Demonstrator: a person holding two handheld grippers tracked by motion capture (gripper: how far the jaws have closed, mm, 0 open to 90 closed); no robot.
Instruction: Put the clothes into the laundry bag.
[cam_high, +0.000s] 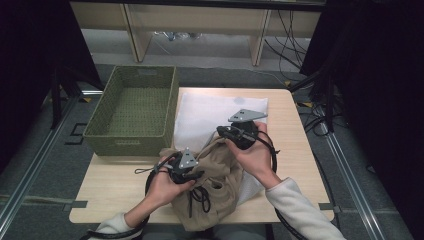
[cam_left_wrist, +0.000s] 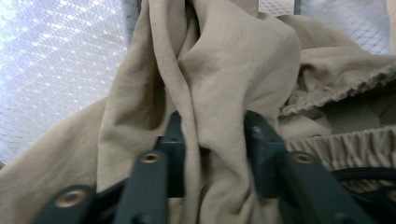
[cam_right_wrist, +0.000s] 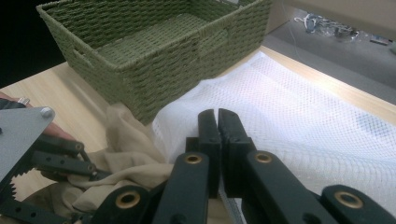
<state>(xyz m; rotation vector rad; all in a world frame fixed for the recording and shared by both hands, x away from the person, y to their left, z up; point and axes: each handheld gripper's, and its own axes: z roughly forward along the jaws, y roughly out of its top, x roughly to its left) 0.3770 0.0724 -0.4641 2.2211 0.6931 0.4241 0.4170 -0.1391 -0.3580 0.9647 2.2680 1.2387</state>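
Note:
A beige garment (cam_high: 215, 185) with a black drawstring (cam_high: 200, 197) lies bunched at the table's front, partly on a white mesh cloth (cam_high: 210, 112). My left gripper (cam_high: 195, 175) is down in the heap. In the left gripper view a thick fold of the garment (cam_left_wrist: 210, 60) fills the gap of my left gripper (cam_left_wrist: 214, 122), and both pads press on it. Its gathered waistband (cam_left_wrist: 355, 140) runs off to the right. My right gripper (cam_high: 221, 131) hovers at the garment's far edge. In its own view my right gripper (cam_right_wrist: 217, 114) is shut over the mesh (cam_right_wrist: 289, 116), with nothing visible at its tips.
A green woven basket (cam_high: 131, 134) stands empty at the table's back left, close to the mesh and the garment (cam_right_wrist: 130, 158); its wall (cam_right_wrist: 154, 60) rises just beyond my right jaws. Bare wood (cam_high: 110, 190) lies at the front left. Table legs and cables stand behind.

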